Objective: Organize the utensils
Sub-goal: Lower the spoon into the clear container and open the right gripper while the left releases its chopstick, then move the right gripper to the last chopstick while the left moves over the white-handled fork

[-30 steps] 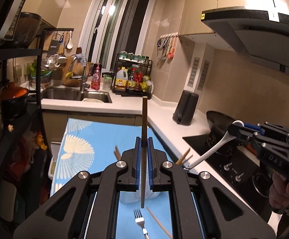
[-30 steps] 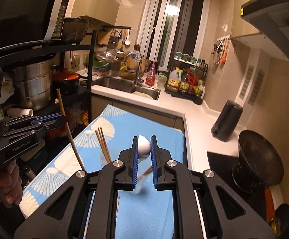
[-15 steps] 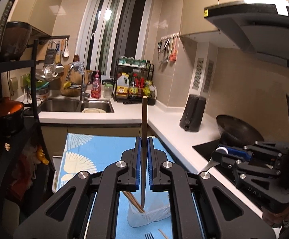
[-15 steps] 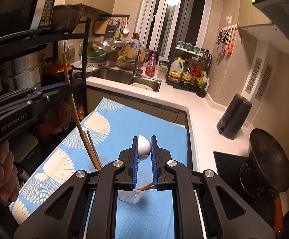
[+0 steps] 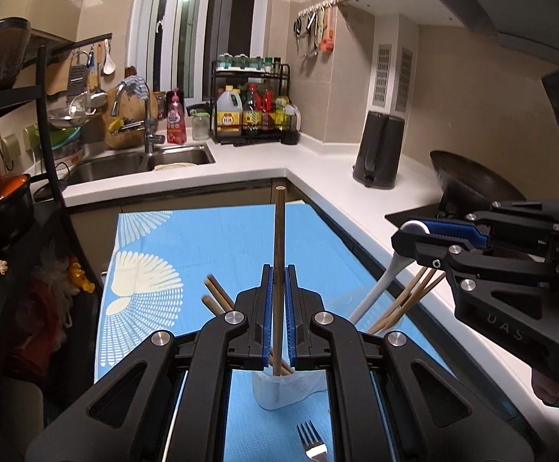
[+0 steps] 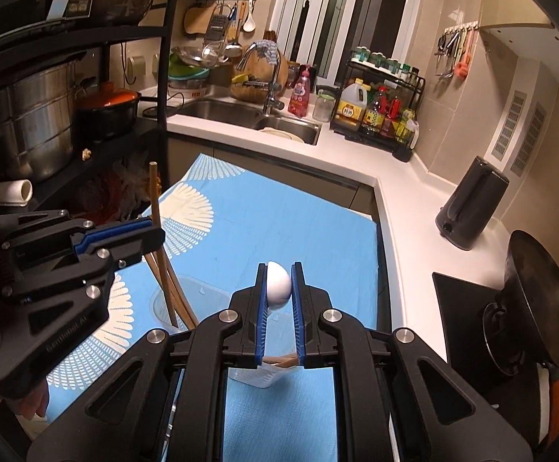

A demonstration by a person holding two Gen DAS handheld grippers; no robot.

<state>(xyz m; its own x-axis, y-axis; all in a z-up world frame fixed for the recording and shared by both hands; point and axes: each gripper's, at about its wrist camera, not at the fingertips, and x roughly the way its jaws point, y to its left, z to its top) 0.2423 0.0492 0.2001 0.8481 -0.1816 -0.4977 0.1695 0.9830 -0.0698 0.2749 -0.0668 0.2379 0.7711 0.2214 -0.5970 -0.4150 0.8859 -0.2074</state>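
Observation:
My left gripper [image 5: 279,281] is shut on a brown chopstick [image 5: 279,238], held upright with its lower end inside a clear plastic cup [image 5: 279,392] on the blue mat [image 5: 217,242]. Other chopsticks [image 5: 217,296] lean in the cup. My right gripper [image 6: 279,285] is shut on a white spoon [image 6: 278,285] over the same cup [image 6: 256,375]. The right gripper also shows in the left wrist view [image 5: 433,231], holding the spoon [image 5: 379,281] slanted down toward the cup. The left gripper shows in the right wrist view [image 6: 144,231] with its chopstick [image 6: 155,200].
A fork [image 5: 312,439] lies on the mat in front of the cup. A white counter [image 5: 317,169] with a sink [image 5: 141,161], bottle rack [image 5: 252,111] and black kettle [image 5: 379,154] surrounds the mat. A black wok [image 6: 537,300] sits right; a black shelf [image 6: 67,123] with pots stands left.
Both grippers have come down and closer to the cup. The chopstick's lower end now reaches into the cup, and the spoon is lower and nearer the cup.

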